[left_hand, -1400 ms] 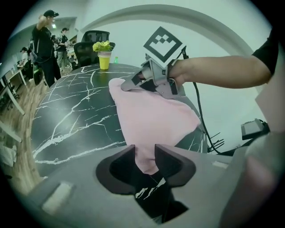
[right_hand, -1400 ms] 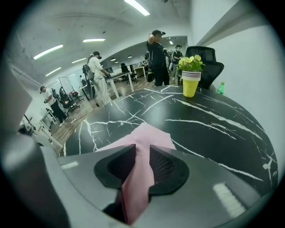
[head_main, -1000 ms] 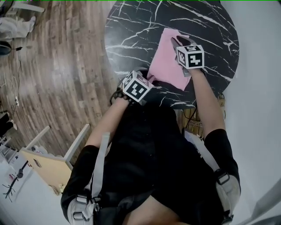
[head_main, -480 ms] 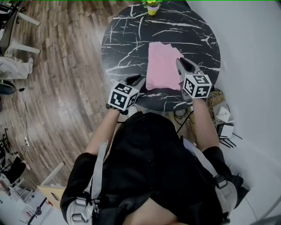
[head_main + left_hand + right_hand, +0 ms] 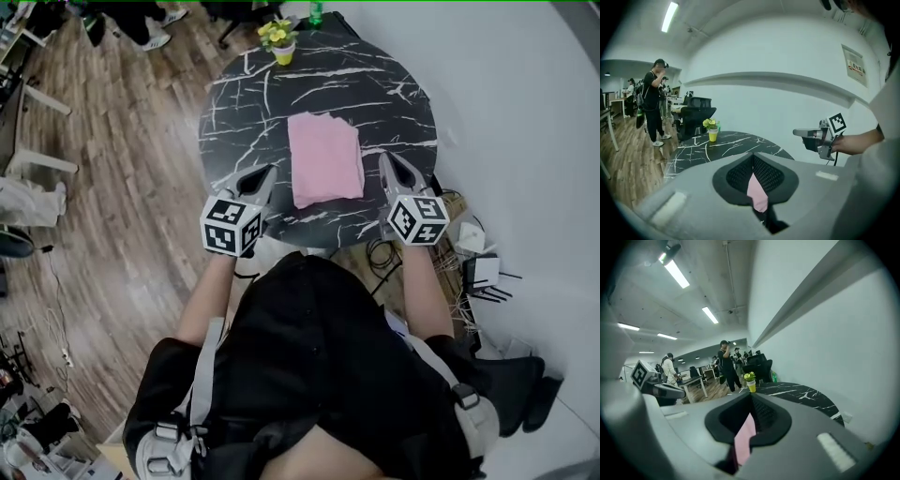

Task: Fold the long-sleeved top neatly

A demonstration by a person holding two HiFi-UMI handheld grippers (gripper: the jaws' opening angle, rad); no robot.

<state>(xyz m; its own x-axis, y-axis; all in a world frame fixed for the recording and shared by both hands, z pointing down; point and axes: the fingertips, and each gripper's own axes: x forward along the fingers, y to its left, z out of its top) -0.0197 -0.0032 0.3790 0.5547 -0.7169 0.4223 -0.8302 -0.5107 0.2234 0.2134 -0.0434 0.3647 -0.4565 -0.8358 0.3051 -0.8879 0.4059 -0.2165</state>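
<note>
The pink long-sleeved top (image 5: 324,158) lies folded into a flat rectangle on the round black marble table (image 5: 253,103). My left gripper (image 5: 265,174) hovers over the table's near left edge, left of the top and apart from it. My right gripper (image 5: 386,159) hovers just right of the top, also apart from it. Both have just been closing and now stand shut with nothing between the jaws. In the left gripper view the left gripper (image 5: 752,157) is shut, with the top (image 5: 757,193) showing below it. The right gripper view shows the right gripper (image 5: 751,398) shut above the top (image 5: 744,439).
A yellow pot with flowers (image 5: 281,47) stands at the table's far edge. A white wall runs along the right, with cables and a white box (image 5: 480,270) on the floor beside the table. People (image 5: 655,101) stand by desks and a black chair (image 5: 696,115) beyond the table.
Both grippers have drawn back off the pink top toward the table's near edge and risen. Their jaws have closed. The top now lies alone, flat and folded.
</note>
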